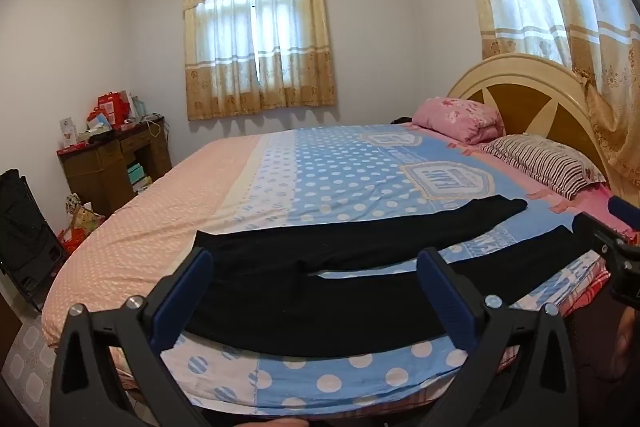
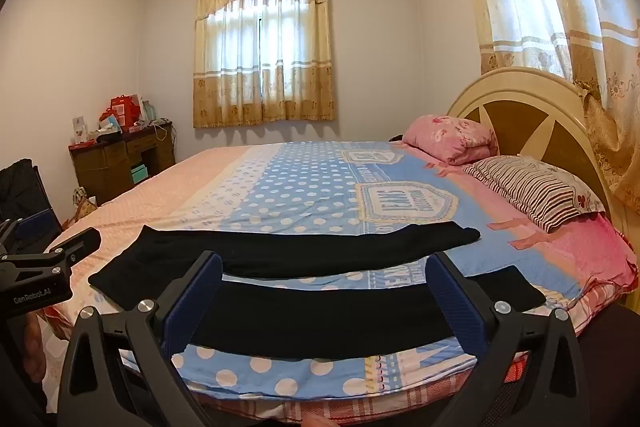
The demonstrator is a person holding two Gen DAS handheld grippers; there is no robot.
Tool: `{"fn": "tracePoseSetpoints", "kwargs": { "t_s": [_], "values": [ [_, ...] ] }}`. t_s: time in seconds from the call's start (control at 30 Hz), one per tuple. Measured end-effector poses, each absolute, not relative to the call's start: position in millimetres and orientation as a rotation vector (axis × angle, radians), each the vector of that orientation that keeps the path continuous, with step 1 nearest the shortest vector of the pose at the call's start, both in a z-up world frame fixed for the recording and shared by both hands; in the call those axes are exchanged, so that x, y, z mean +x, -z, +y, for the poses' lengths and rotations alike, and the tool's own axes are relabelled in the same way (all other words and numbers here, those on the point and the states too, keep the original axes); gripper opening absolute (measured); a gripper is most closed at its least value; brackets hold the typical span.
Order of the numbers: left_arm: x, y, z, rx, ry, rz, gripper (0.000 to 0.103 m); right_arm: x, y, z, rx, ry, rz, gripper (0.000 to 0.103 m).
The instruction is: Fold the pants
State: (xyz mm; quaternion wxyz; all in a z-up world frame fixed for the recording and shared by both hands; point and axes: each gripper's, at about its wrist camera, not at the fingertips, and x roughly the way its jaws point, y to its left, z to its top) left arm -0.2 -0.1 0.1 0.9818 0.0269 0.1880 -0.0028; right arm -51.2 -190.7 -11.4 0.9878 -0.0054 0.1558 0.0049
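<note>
Black pants [image 1: 320, 291] lie spread flat across the near side of the bed, waist to the left, both legs apart and running right. They show in the right wrist view [image 2: 312, 307] too. My left gripper [image 1: 316, 291] is open and empty, held above the near edge over the waist and upper legs. My right gripper [image 2: 324, 299] is open and empty above the near leg. Each gripper shows at the edge of the other's view: the right one [image 1: 616, 239], the left one [image 2: 44, 259].
The bed [image 1: 280, 187] has a blue dotted and pink sheet, a pink pillow [image 1: 460, 117], a striped pillow [image 1: 548, 163] and a rounded headboard [image 1: 520, 95] at the right. A cluttered wooden desk [image 1: 116, 163] stands far left. A black bag [image 1: 24, 235] stands at the left edge.
</note>
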Motion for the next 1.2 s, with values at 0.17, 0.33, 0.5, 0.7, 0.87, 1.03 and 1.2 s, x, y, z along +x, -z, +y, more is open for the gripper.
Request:
{"fn": "tracePoseSetpoints", "kwargs": {
  "t_s": [0.17, 0.33, 0.5, 0.7, 0.87, 1.03, 1.2],
  "values": [
    [2.8, 2.0, -2.2, 0.054, 0.005, 0.39, 0.103, -50.9, 11.8, -190.7, -0.012, -0.006, 0.318, 0.102],
    [-0.4, 2.6, -4.6, 0.061, 0.004, 0.372, 0.103, -50.5, 12.1, -191.0, -0.009, -0.005, 0.318, 0.102],
    [-2.2, 5.5, 2.1, 0.057, 0.001, 0.368, 0.103, -49.8, 11.8, -191.1, -0.01, -0.005, 0.317, 0.102],
    [-1.6, 4.8, 0.9, 0.058, 0.003, 0.371, 0.103, -49.5, 17.8, -189.1, -0.01, -0.005, 0.318, 0.102],
    [-1.3, 4.3, 0.5, 0.059, 0.001, 0.372, 0.103, -49.1, 16.7, -188.0, -0.011, -0.004, 0.32, 0.102],
    [-0.3, 2.8, 1.8, 0.059, 0.0, 0.372, 0.103, -49.0, 16.7, -189.9, -0.011, -0.004, 0.32, 0.102],
    [-0.4, 2.9, 1.4, 0.06, -0.001, 0.372, 0.103, -47.6, 18.7, -190.6, -0.012, -0.004, 0.323, 0.102]
  ]
}}
